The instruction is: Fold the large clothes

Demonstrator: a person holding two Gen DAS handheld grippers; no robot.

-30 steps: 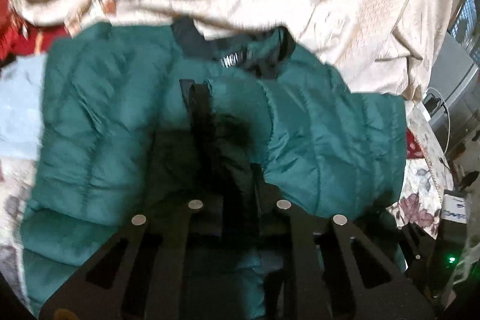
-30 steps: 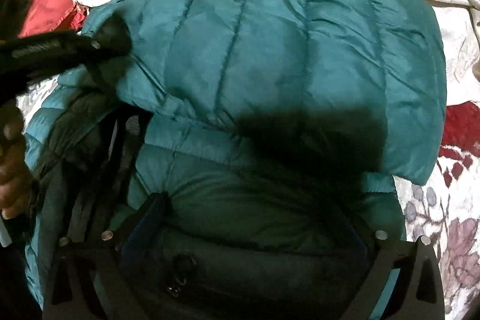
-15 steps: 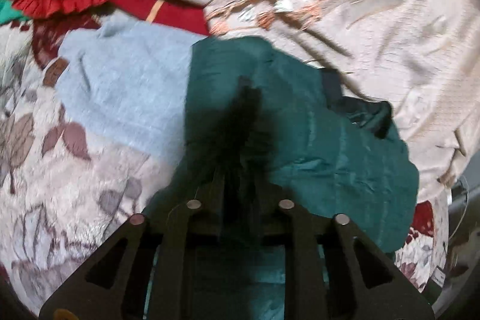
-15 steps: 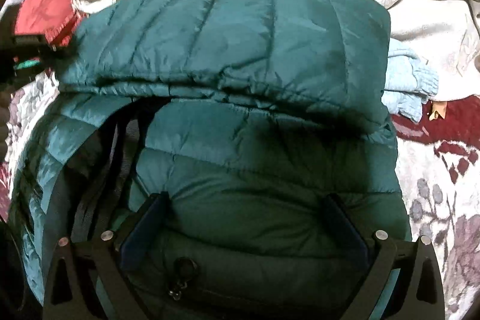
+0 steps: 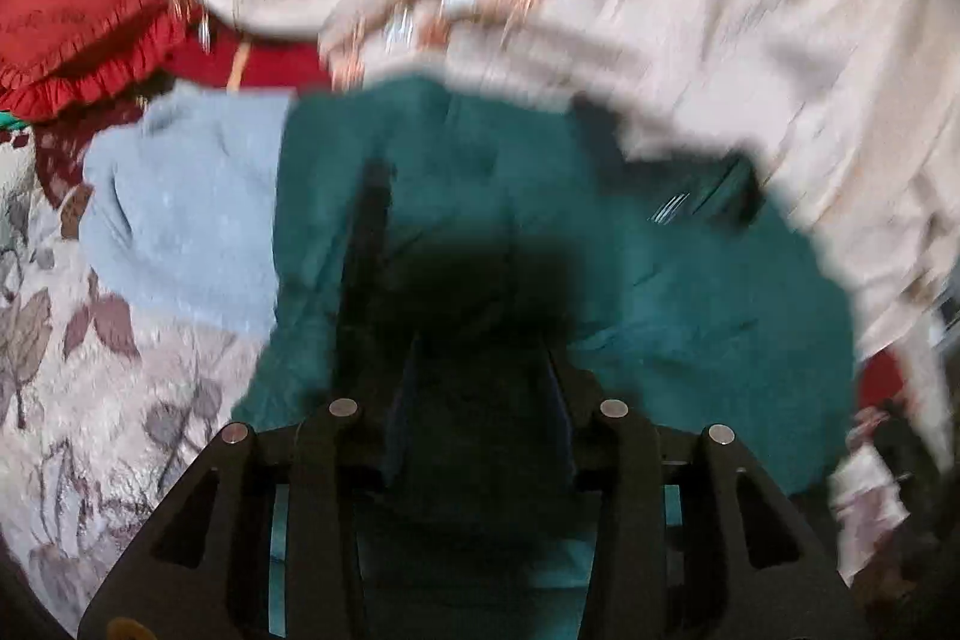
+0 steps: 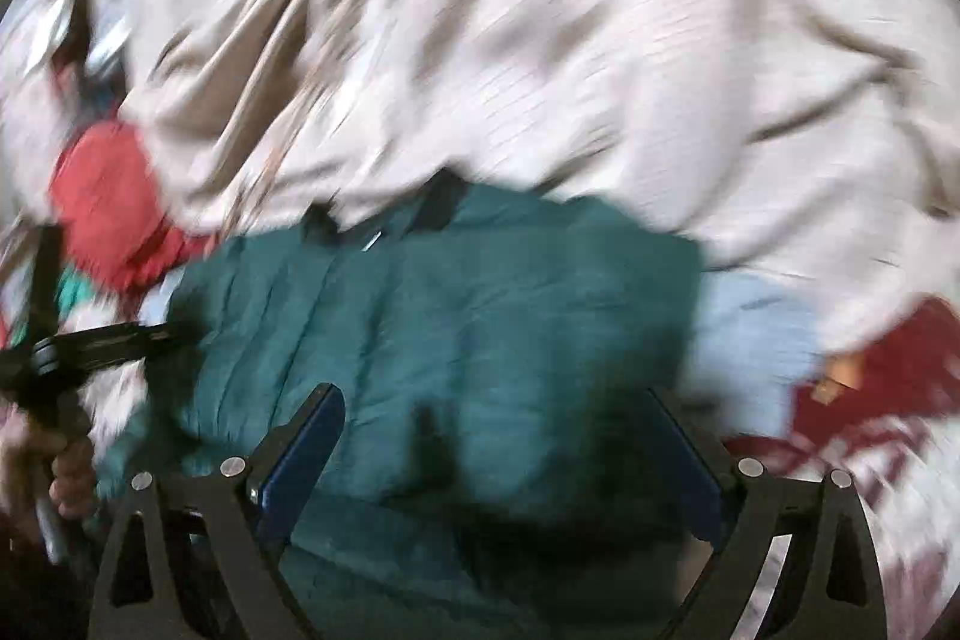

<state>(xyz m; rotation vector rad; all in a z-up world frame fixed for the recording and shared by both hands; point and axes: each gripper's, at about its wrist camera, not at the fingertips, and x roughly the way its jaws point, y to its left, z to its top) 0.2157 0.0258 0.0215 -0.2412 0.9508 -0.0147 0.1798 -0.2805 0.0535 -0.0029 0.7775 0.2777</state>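
The teal quilted puffer jacket (image 5: 690,316) lies folded on the floral bedspread (image 5: 78,376), just below the cream blanket (image 6: 540,40). The left claw (image 5: 480,376) has just been opening, its fingers apart above the jacket, gripping nothing; the right claw (image 6: 486,436) gapes wide, empty. Next, probably smoothing (or another fold). Only the right view shows the person's hand (image 6: 69,484).

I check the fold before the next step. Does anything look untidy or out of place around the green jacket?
The teal jacket lies folded, but its collar end is tucked under the crumpled beige blanket, and a light blue cloth sticks out from beneath it. Blur hides finer detail.
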